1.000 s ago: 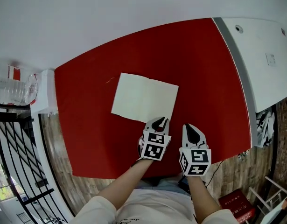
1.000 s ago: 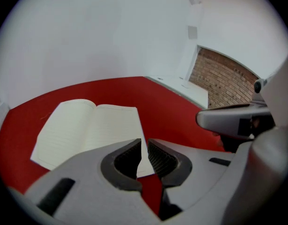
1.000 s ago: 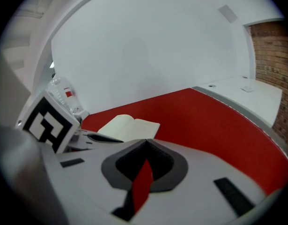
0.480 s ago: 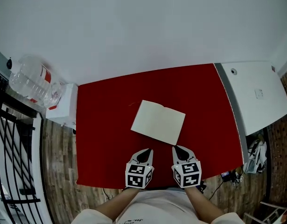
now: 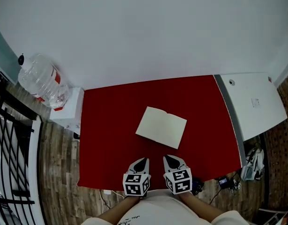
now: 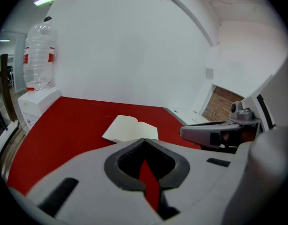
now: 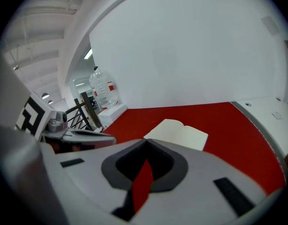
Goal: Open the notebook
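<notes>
With my left tool (image 5: 142,161) and right tool (image 5: 168,158) both closed and empty, I feared only that a careless reach ahead might disturb the open notebook (image 5: 161,127).

Forearms (image 5: 116,210) cut off at bottom edge, water bottle (image 5: 40,81) label unreadable

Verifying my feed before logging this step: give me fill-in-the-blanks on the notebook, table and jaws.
The notebook lies ____ on the table.
The table top is coloured ____.
The jaws of the left gripper and right gripper are both ____.
In the head view the water bottle stands on the notebook's ____ side.
Missing: open; red; shut; left.
</notes>
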Motion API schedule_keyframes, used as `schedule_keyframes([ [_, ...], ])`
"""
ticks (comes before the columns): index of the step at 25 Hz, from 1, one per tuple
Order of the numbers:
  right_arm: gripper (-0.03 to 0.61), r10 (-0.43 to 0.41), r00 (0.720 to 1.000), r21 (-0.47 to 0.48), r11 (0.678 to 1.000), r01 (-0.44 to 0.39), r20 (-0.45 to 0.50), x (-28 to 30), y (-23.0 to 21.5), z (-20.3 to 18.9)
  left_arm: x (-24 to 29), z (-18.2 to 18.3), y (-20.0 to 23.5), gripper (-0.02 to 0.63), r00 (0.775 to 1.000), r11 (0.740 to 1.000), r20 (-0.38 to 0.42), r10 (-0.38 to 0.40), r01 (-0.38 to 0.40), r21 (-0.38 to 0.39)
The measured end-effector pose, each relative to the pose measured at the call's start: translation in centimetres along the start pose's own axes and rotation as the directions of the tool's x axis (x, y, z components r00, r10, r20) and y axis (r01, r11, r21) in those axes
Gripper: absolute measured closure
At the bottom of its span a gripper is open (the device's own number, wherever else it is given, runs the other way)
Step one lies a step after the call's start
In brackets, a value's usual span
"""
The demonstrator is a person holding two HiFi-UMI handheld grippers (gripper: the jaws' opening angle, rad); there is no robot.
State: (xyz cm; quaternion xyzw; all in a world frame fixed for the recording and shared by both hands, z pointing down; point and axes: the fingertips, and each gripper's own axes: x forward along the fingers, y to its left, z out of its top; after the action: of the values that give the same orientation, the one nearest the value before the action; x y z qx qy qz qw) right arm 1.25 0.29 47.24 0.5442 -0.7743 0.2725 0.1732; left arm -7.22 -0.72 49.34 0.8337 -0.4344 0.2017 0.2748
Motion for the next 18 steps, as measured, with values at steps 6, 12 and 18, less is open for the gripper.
schedule_keyframes([
  [6,0.572,-0.005,1.000,0.000,1.000,0.005,-0.002,0.2,0.3,-0.2,-0.1,0.0,0.1,0.607,1.000,0.999,-0.015,-0.009,0.009,0.032],
  [12,0.572,0.008,1.000,0.008,1.000,-0.007,-0.010,0.6,0.4,-0.2,0.2,0.7,0.4,0.607,1.000,0.999,-0.006,-0.007,0.007,0.052],
  [18,0.572,0.003,1.000,-0.005,1.000,-0.003,-0.012,0.6,0.5,-0.1,0.5,1.0,0.2,0.607,1.000,0.997,-0.005,-0.017,0.018,0.070],
])
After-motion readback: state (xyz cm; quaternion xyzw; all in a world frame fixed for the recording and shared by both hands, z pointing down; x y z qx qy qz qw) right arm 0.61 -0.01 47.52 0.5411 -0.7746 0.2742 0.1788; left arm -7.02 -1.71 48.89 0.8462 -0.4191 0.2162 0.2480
